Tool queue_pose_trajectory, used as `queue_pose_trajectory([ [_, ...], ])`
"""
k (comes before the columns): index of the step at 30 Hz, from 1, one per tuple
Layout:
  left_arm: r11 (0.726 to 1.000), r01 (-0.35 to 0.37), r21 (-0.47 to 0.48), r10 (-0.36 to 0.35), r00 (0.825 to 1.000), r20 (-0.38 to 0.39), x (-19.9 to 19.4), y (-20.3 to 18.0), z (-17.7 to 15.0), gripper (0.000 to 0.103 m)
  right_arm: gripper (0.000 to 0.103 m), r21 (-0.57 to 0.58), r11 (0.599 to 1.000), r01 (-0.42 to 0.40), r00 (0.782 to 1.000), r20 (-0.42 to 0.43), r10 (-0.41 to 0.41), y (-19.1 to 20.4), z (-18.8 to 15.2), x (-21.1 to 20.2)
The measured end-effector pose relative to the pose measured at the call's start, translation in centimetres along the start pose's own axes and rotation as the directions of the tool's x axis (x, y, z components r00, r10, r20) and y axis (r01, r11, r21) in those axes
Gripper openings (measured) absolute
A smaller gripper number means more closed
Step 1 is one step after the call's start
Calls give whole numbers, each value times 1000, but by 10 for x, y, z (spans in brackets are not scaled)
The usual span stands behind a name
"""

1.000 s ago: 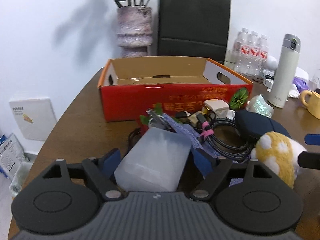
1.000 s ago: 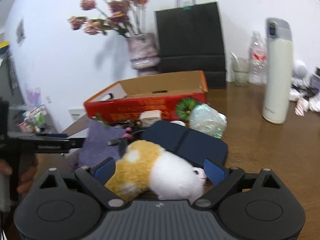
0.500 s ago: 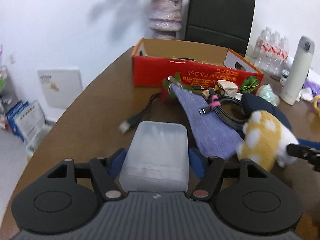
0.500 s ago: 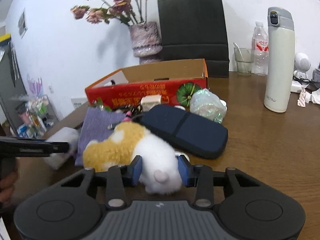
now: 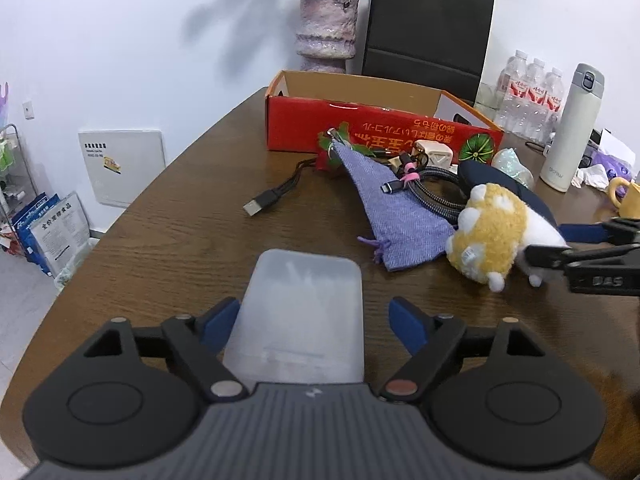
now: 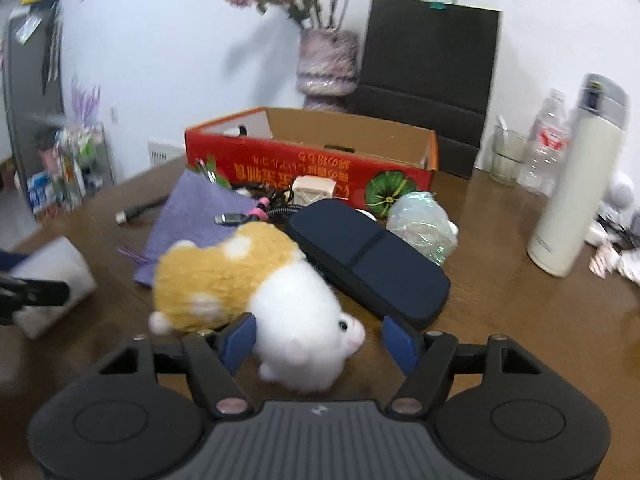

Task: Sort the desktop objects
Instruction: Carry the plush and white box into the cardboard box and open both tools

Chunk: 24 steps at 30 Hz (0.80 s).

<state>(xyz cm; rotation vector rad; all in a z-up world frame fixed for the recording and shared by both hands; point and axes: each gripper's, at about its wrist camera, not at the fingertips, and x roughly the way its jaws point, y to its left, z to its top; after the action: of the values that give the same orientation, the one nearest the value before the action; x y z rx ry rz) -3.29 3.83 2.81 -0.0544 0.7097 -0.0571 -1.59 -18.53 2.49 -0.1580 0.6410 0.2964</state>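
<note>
Tongs of the left gripper (image 5: 312, 322), just opened, are seen parted around a frosted translucent plastic box (image 5: 298, 314) set apart on the brown wooden surface (image 5: 172, 232). Right tongs (image 6: 320, 340), also just opened, flank a yellow-and-white plush toy (image 6: 256, 280), apparently released beside the clutter fronting the red cardboard box (image 6: 320, 160).

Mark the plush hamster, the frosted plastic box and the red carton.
plush hamster (image 6: 296, 312), right wrist view, on its white front fur.
frosted plastic box (image 5: 300, 312), left wrist view, middle of its top face.
red carton (image 5: 384, 128), left wrist view, on its red printed front wall.
</note>
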Motion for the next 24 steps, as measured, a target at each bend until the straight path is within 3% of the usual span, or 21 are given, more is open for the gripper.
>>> queue_pose_trajectory([
  [3, 999, -34, -15, 34, 999, -16, 7, 1, 3, 68, 65, 2, 999, -41, 999, -19, 41, 1, 5, 18],
  [4, 999, -39, -21, 39, 999, -22, 7, 1, 3, 67, 64, 2, 999, -45, 999, -10, 45, 3, 5, 19],
  [8, 999, -42, -18, 41, 998, -41, -7, -1, -4, 70, 59, 55, 998, -25, 999, -41, 28, 11, -5, 1],
  [9, 999, -36, -4, 36, 999, -30, -14, -3, -7, 79, 60, 94, 995, 11, 997, -80, -4, 13, -8, -9],
  [10, 1000, -26, 6, 26, 1000, -14, -19, -4, -8, 86, 64, 116, 993, 37, 994, -111, -24, 16, -12, -22],
  [12, 1000, -17, 20, 17, 1000, 0, -24, -5, -10, 86, 75, 133, 991, 8, 995, -103, 6, 25, -23, -49],
  [13, 999, -19, 27, 19, 1000, -4, -23, -7, -9, 86, 83, 133, 991, -28, 996, -79, 39, 30, -27, -59],
  [14, 999, -22, 36, 22, 1000, -11, -20, -7, -8, 84, 83, 122, 992, -41, 997, -66, 50, 33, -28, -63],
  [16, 999, -28, 42, 30, 999, -37, -14, -8, -9, 74, 83, 84, 996, -21, 999, -44, 25, 37, -27, -62],
  [20, 1000, -27, 1, 27, 998, -64, -9, 0, -11, 73, 83, 57, 998, 23, 998, -63, -19, 30, -21, -36],
  [22, 1000, -25, -17, 24, 997, -73, -7, 4, -13, 66, 82, 76, 997, 13, 996, -85, -6, 23, -19, -26],
  [24, 999, -31, -22, 30, 997, -70, -7, 5, -14, 66, 76, 95, 995, -19, 996, -89, 27, 18, -18, -17],
])
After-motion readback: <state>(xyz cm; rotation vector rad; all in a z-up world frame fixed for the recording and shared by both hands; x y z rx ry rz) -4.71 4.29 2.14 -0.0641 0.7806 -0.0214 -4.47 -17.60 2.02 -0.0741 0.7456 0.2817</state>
